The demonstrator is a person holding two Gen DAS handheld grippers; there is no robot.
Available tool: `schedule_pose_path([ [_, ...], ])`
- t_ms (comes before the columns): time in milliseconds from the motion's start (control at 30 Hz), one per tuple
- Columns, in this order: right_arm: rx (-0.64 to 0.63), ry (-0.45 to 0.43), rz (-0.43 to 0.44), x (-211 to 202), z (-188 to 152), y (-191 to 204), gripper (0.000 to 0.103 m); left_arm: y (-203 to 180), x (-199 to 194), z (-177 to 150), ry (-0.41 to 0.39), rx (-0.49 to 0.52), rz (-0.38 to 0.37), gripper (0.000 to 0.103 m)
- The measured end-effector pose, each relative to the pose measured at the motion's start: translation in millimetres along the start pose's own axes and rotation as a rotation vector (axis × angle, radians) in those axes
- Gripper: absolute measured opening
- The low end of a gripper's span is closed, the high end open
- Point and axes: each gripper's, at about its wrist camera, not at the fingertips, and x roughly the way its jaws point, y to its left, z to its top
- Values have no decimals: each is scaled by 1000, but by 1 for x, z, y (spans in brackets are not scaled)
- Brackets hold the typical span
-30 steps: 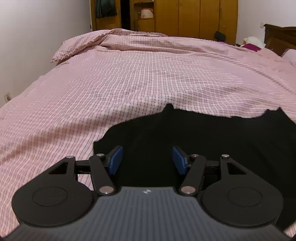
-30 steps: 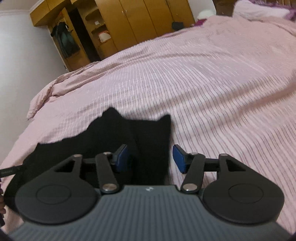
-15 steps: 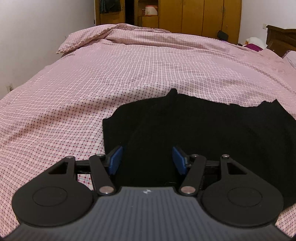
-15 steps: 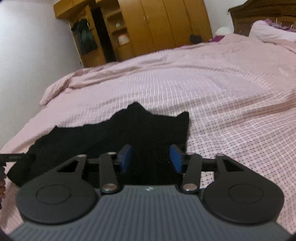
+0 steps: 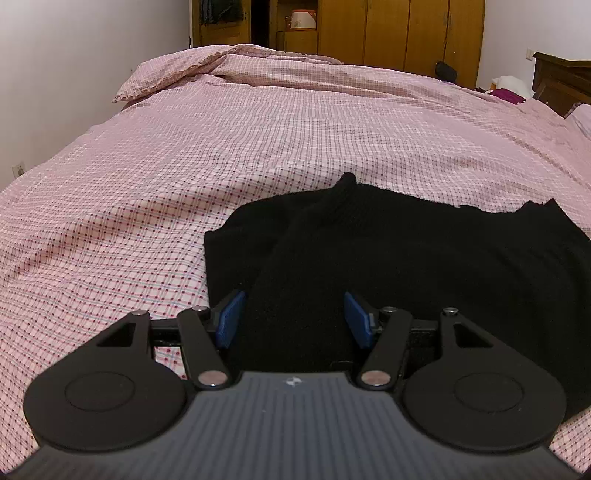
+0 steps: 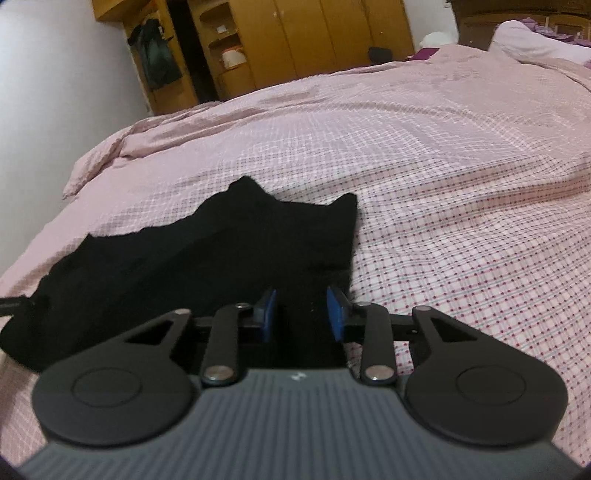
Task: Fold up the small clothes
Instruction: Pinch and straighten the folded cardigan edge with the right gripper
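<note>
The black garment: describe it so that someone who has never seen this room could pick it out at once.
A large bed under a pink checked bedspread fills the room in front of wooden wardrobes. On its near part, right ahead of both grippers, lies the black garment, spread fairly flat. It is the only dark, patternless cloth on the pink covers.

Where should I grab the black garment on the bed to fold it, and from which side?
Probably the black garment by its near edge, one corner per gripper, coming in low from the near side. It lies spread flat on the pink checked bedspread, so only its thin edges offer a pinch. Both grippers' jaws already straddle that edge.
</note>
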Motion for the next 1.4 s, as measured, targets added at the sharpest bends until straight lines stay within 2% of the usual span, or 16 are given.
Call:
schedule_pose_path([
  [133, -14, 14, 28, 9, 1, 5, 30, 0, 1, 0, 1, 3, 3, 65],
  [167, -12, 23, 47, 11, 1, 7, 5, 0, 1, 0, 0, 4, 5, 65],
  [200, -14, 28, 56, 10, 1, 10, 6, 0, 2, 0, -1, 5, 10, 65],
  [300, -12, -73, -9, -13, 1, 11, 6, 2, 6, -1, -3, -1, 46, 65],
  [433, 38, 25, -45, 3, -8, -17, 6, 8, 14, 0, 1, -26, 48, 68],
  [567, 6, 35, -41, 1, 0, -6, 11, 7, 8, 3, 7, -28, 46, 68],
  [733, -48, -69, -125, -16, 9, 19, 11, 8, -15, 1, -9, -29, 9, 68],
  [833, -57, -88, -69, -10, 13, 30, 11, 4, -17, -2, 8, 17, 21, 68],
  [900, -42, -39, -17, 6, 13, 33, 11, 4, -12, -6, 20, 39, 50, 68],
  [1000, -4, 70, -13, 42, 1, 25, 5, 13, -5, -8, 39, -20, 33, 71],
  [1133, 74, 32, 38, 34, 3, 12, 6, 18, -14, -6, 59, -47, 19, 71],
  [1167, 91, 23, 43, 28, 5, 10, 8, 18, -18, -5, 65, -47, 16, 72],
  [1233, 115, -9, 42, 15, 7, 6, 25, 20, -27, -4, 75, -60, 10, 72],
  [1267, 127, -36, 42, 7, 8, 2, 52, 20, -32, -5, 79, -68, 7, 72],
  [1300, 133, -56, 49, 2, 9, 1, 70, 20, -37, -6, 84, -77, 0, 73],
  [1400, 122, -81, 27, -11, 9, -4, 76, 19, -49, -10, 110, -94, -14, 78],
])
